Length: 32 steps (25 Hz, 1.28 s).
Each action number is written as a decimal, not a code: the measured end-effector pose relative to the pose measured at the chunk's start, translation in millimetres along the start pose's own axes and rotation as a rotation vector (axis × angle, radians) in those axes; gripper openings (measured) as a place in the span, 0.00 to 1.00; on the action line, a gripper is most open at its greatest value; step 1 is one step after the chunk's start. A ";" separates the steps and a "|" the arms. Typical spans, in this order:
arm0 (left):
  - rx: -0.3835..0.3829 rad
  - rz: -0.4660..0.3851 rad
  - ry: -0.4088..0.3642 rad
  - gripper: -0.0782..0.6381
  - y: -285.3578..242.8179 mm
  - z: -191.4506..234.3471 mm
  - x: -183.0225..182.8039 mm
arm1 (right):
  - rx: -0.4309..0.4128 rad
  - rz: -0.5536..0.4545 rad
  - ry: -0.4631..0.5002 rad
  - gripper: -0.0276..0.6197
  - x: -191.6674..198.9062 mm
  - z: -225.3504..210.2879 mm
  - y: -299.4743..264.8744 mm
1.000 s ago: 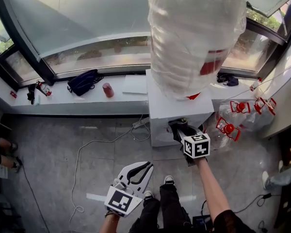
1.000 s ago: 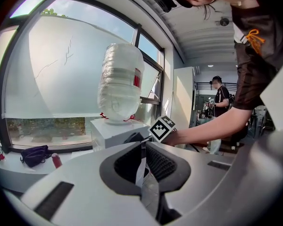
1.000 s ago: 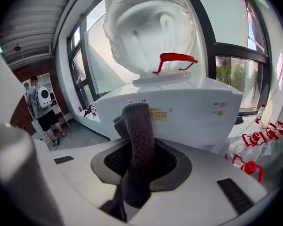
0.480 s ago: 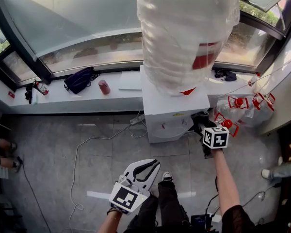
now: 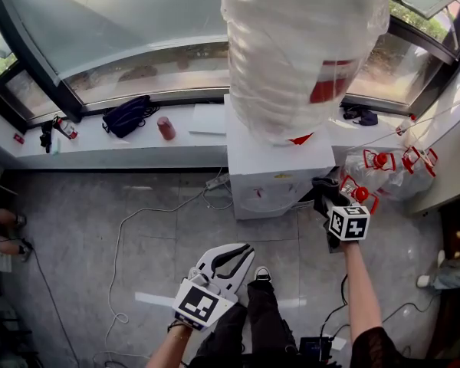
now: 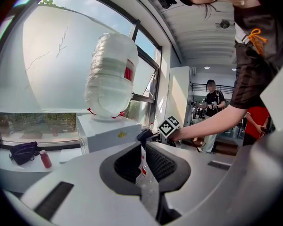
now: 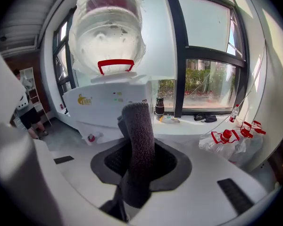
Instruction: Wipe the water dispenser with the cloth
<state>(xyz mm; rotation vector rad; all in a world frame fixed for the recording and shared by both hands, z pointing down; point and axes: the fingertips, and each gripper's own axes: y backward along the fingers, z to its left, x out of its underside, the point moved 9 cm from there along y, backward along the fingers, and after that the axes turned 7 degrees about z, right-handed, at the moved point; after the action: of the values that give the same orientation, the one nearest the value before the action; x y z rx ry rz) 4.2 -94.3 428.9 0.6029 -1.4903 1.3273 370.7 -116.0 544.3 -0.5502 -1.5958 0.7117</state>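
Jaws of the right gripper (image 7: 141, 160) are clamped on the cloth (image 7: 137, 126), a dark grey, nubbly roll that stands up out of the pads and leans slightly left. Jaws of the left gripper (image 6: 142, 147) stand together, with only a thin slit between the ribbed pads and nothing held there.

In the head view we log the left gripper (image 5: 241, 250) low over the grey floor (image 5: 77, 205), close to our shoes and well apart from the dispenser. The right gripper (image 5: 324, 198) is out at arm's length, its marker cube facing up. It carries the cloth (image 5: 322, 187) just beside the right front corner of the water dispenser (image 5: 280, 176). We cannot tell whether cloth and cabinet touch.

The dispenser is a white box cabinet (image 7: 108, 102) with a small yellow mark on its face. An upturned water bottle (image 5: 299, 52) wrapped in clear plastic sits on top. Its red handle (image 7: 115, 64) shows in the right gripper view.

A white cable (image 5: 123, 244) trails across the floor to the cabinet's left. Spare bottles with red caps (image 5: 379, 167) lie bagged to its right. Behind, on the white window ledge (image 5: 92, 156), lie a dark bag (image 5: 128, 116) and a red can (image 5: 166, 128).
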 end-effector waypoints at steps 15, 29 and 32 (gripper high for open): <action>-0.078 -0.003 0.057 0.17 12.8 31.4 31.9 | -0.203 0.021 0.097 0.22 72.5 120.2 -46.7; -0.132 0.016 0.097 0.17 39.1 62.7 70.6 | -0.197 0.023 0.120 0.22 77.7 207.4 -141.3; -0.135 0.015 0.099 0.17 36.4 64.7 79.6 | -0.195 0.024 0.098 0.22 79.0 209.9 -155.4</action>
<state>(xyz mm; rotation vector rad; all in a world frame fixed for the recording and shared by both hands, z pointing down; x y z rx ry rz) -78.9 -125.1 492.0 0.4344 -1.4919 1.2391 159.0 -197.1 696.1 -0.7362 -1.5779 0.5411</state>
